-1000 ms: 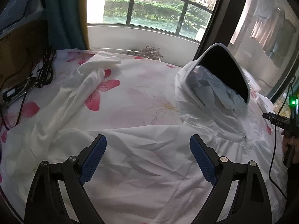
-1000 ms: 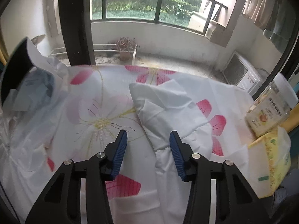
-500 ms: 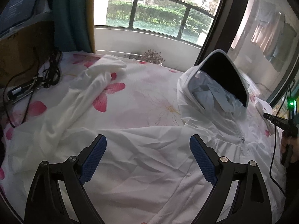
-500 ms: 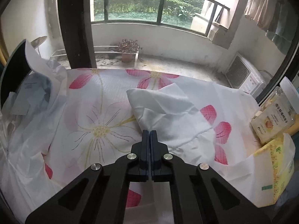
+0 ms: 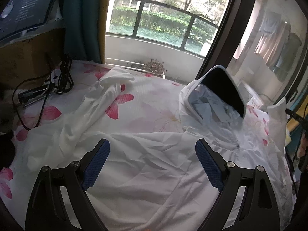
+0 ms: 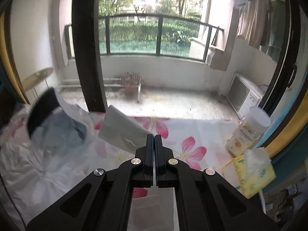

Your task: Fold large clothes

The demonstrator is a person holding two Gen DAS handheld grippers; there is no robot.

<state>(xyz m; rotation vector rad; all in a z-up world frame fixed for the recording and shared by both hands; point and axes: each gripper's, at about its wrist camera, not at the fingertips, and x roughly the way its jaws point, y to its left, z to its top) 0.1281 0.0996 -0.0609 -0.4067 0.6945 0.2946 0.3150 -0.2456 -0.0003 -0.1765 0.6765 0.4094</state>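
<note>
So the right tongs [image 6: 155, 140] are pressed together on a sleeve [image 6: 123, 132] of the white hooded jacket [image 5: 154, 163] and have it lifted off the bed; you can see the cuff end hanging out to the left of the tips, mid-frame, with more white cloth trailing under the tool at the bottom. Biggest risk as I see it: the pinch looks like it's only on a thin bit of slippery fabric, so a quick swing across could let it slide out and flop short of the body. Also the jar [image 6: 248, 132] and tissue box [image 6: 252, 171] sit at the right edge of that frame, close enough that trailing cloth might snag them.

Left tongs [image 5: 152, 165] are spread wide and holding nothing, hovering over the jacket's wrinkled body, which fills the lower middle of that view on the floral bedsheet [image 5: 150, 107]. The hood [image 5: 217, 98] stands up at the right, the other sleeve [image 5: 96, 104] trails toward the upper left, near some cables [image 5: 63, 80].
</note>
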